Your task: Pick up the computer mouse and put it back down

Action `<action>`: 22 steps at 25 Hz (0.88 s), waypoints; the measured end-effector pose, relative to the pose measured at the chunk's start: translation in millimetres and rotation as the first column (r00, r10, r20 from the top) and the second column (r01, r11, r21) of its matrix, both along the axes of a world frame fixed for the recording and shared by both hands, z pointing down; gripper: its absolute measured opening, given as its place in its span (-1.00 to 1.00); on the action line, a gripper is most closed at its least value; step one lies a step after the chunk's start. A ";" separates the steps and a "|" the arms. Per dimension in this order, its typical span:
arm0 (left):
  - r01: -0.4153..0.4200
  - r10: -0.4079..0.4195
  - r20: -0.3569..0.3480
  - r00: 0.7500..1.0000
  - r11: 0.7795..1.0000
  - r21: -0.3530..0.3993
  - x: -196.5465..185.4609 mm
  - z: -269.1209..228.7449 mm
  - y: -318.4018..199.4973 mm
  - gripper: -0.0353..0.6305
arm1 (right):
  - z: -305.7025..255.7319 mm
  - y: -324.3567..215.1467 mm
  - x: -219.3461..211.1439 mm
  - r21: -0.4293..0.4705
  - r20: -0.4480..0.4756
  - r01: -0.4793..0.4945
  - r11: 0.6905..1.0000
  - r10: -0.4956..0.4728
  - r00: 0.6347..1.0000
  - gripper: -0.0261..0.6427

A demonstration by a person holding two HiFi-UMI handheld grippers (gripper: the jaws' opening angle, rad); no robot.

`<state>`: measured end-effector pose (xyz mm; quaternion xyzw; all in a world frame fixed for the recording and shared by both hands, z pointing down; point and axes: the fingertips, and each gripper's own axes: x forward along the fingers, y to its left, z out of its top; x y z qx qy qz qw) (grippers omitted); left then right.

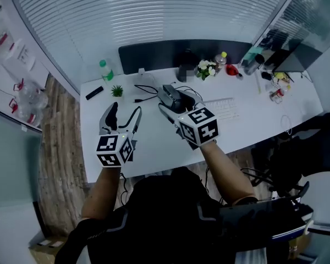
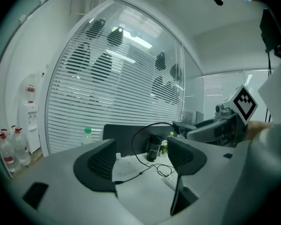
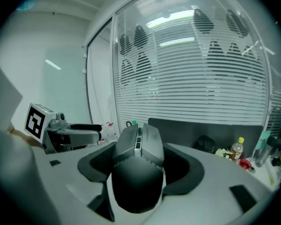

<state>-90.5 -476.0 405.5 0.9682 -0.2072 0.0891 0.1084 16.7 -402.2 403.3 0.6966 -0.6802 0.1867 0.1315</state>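
**A:** so where's the dark grey computer mouse (image 3: 138,172) at right now?

**B:** clamped in the right tool (image 1: 168,100), one pad pressed on each flank. It's held up over the white counter (image 1: 154,142), and in the head view it sits just left of the flat white keyboard (image 1: 223,108).

**A:** which way's it facing?

**B:** the long axis runs straight along the tool. The rounded palm end sits back toward the tool's camera. The button-and-wheel end points away, toward the slatted window blinds (image 3: 201,78) and the dark partition (image 3: 192,128) at the back of the counter. Top side's up and it looks roughly level.

**A:** and the other one?

**B:** the left tool (image 2: 143,161) has its pads spread wide with nothing gripped. All you see between them is the counter further off. It's also up off the counter, off to the left of the right one, and the two aren't touching.
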 end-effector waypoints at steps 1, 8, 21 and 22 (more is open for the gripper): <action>-0.014 0.014 -0.002 1.000 1.000 0.001 2.9 -0.7 1.8 0.18 | -4.6 3.4 3.3 0.007 -0.008 -0.013 1.000 0.013 1.000 -0.04; -0.072 0.072 -0.009 0.997 0.997 0.000 28.0 -15.8 23.0 0.18 | -29.7 37.6 33.9 0.049 -0.010 -0.108 0.993 0.108 0.994 -0.04; -0.134 0.134 0.013 0.991 0.988 0.070 113.8 -41.2 77.9 0.18 | -49.2 119.6 117.5 0.119 0.038 -0.161 0.980 0.158 0.987 -0.04; -0.134 0.134 0.011 0.991 0.989 0.065 123.1 -42.5 84.8 0.18 | -50.2 127.6 126.3 0.119 0.035 -0.159 0.980 0.155 0.987 -0.04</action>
